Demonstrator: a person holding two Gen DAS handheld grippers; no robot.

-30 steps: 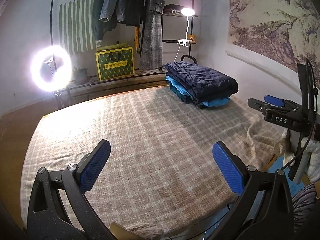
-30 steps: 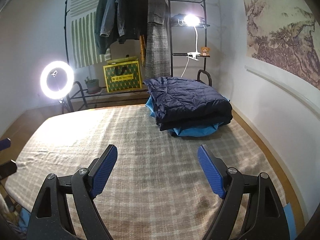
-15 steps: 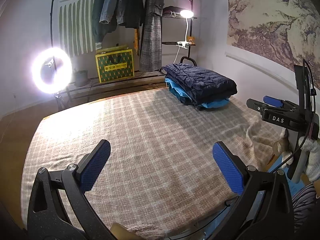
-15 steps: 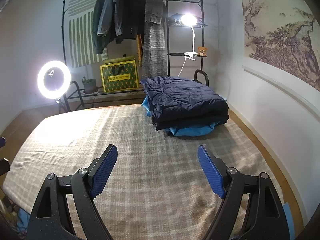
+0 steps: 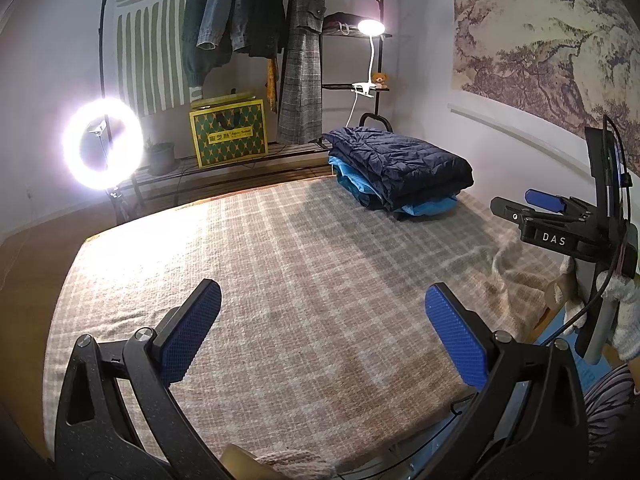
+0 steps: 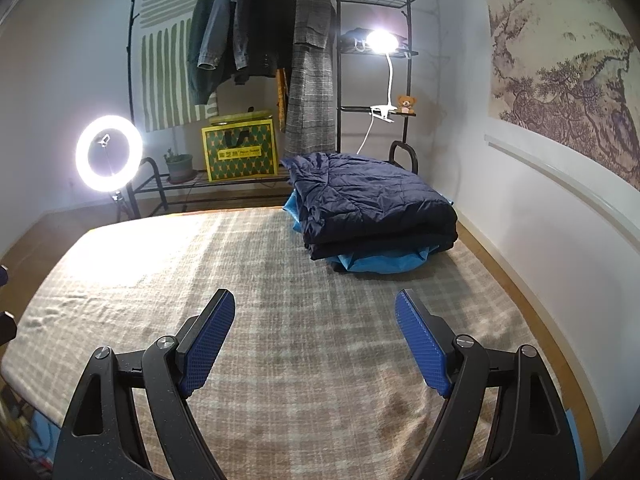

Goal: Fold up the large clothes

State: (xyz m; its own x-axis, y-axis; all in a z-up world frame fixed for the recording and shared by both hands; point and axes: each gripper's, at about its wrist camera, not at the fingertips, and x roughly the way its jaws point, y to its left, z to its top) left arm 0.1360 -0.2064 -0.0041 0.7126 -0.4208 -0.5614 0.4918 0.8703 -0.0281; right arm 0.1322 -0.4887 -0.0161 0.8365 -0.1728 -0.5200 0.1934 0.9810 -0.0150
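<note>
A folded navy quilted jacket (image 5: 400, 166) lies on top of a folded light-blue garment (image 5: 428, 206) at the far right corner of the plaid-covered table (image 5: 280, 264). The stack also shows in the right wrist view: the jacket (image 6: 372, 200), the blue garment (image 6: 384, 262). My left gripper (image 5: 322, 326) is open and empty above the table's near side. My right gripper (image 6: 314, 332) is open and empty, well short of the stack. The right gripper also shows from the side in the left wrist view (image 5: 560, 220).
A bright ring light (image 5: 103, 144) stands at the left. A clothes rack with hanging coats (image 6: 256, 28), a yellow-green bag (image 6: 239, 150), a clip lamp (image 6: 382, 42) and a small teddy (image 6: 406, 104) stand behind the table. A wall (image 6: 540, 200) runs along the right.
Both views have drawn back and risen slightly, so the stack looks a little farther away. Both grippers stay open and empty.
</note>
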